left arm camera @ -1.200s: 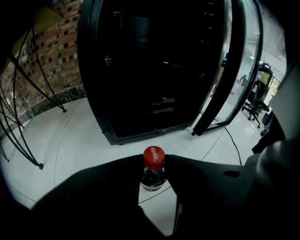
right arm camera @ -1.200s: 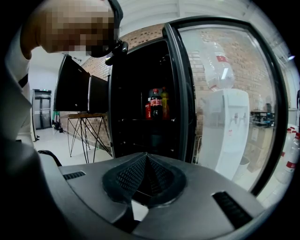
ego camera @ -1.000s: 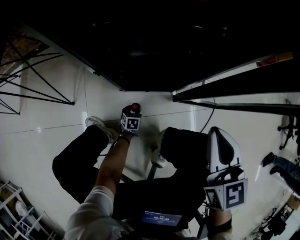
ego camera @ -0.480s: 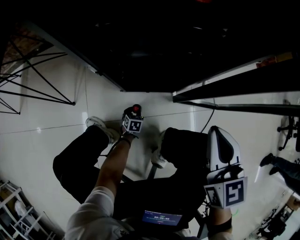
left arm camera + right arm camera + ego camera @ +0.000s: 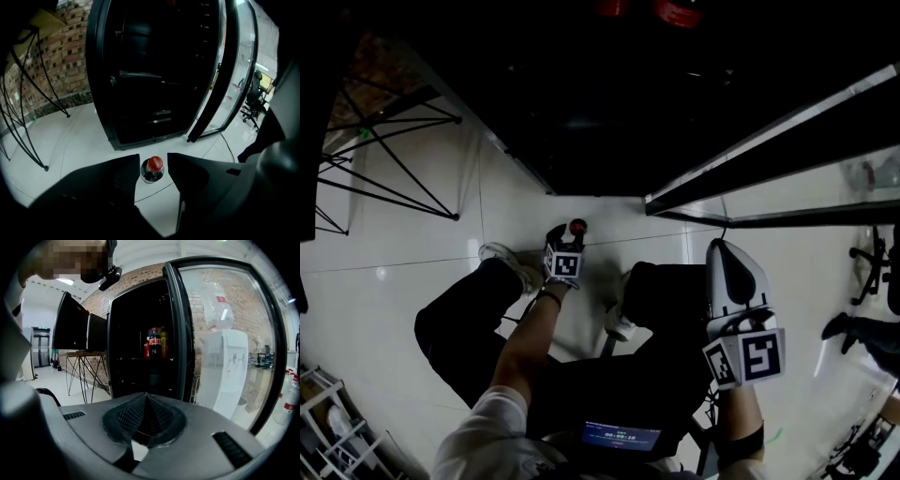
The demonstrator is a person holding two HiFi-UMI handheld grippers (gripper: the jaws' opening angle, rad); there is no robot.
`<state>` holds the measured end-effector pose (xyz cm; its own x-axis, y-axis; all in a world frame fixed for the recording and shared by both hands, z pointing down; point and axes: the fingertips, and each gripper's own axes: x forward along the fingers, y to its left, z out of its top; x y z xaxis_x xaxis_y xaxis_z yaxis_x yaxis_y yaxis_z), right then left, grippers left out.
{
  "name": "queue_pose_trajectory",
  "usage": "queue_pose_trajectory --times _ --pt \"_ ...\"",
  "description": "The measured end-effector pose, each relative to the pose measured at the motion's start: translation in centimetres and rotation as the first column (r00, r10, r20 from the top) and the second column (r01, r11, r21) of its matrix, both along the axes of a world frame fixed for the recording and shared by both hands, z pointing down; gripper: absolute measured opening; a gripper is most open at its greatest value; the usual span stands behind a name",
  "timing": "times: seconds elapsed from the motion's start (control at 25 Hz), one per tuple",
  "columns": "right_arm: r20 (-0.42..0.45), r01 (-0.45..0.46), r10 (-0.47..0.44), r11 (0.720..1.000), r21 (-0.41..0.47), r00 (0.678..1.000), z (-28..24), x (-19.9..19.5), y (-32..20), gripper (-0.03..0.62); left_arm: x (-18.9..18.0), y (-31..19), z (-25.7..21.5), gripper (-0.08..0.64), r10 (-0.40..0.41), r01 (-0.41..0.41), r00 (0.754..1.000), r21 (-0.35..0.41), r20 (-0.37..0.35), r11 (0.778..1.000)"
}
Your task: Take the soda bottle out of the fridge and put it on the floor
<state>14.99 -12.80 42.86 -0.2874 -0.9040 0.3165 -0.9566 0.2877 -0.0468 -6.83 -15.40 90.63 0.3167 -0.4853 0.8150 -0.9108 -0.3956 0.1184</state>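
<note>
The bottle [image 5: 153, 169] stands upright on the floor [image 5: 84, 140] just before the open fridge [image 5: 154, 70], so the placing looks done. The left gripper [image 5: 153, 158] has just been opening its jaws. They stand wide, the cap seen between them but untouched: a release. The right gripper [image 5: 146, 401] idles, jaws closed and empty. Only its view shows more bottles [image 5: 153, 342] on a fridge shelf.

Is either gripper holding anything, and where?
Nothing held: left gripper jaws have just been opening; the soda bottle stands free between them on the floor; right gripper shut, empty.
</note>
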Motion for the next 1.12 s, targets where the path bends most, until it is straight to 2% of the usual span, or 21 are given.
queue_pose_trajectory --times 0.08,0.16,0.32,0.36,0.56,0.76,1.12 --pt "-0.006 -0.002 0.002 1.0 -0.005 1.0 0.1 0.1 0.2 0.017 -0.3 0.1 -2.5 0.178 -0.024 0.025 1.0 0.041 -0.016 0.999" --pt "-0.009 -0.003 0.003 1.0 -0.001 1.0 0.0 0.1 0.3 0.017 -0.4 -0.7 -6.2 0.14 -0.047 0.051 0.998 0.114 -0.036 0.992" --pt "-0.009 -0.012 0.012 1.0 -0.008 1.0 -0.1 0.3 1.0 0.017 -0.1 -1.1 -15.4 0.025 -0.065 0.085 0.994 0.248 -0.089 0.965" --pt "-0.009 -0.014 0.014 1.0 -0.012 1.0 0.0 0.3 1.2 0.017 0.0 -0.8 -17.3 0.014 -0.065 0.091 0.993 0.271 -0.102 0.958" --pt "-0.008 -0.015 0.015 1.0 -0.023 1.0 0.0 0.2 1.7 0.017 -0.8 -0.5 -26.2 0.0 -0.095 0.144 0.984 0.364 -0.15 0.92" --pt "-0.009 -0.022 0.022 0.999 -0.031 1.0 -0.2 0.2 2.4 0.017 -1.1 0.9 -34.8 0.0 -0.072 0.154 0.978 0.453 -0.194 0.878" --pt "0.012 -0.039 0.039 0.999 -0.024 0.999 -0.6 0.6 3.3 0.017 -1.8 4.0 -44.3 0.0 -0.017 0.114 0.982 0.526 -0.187 0.843"
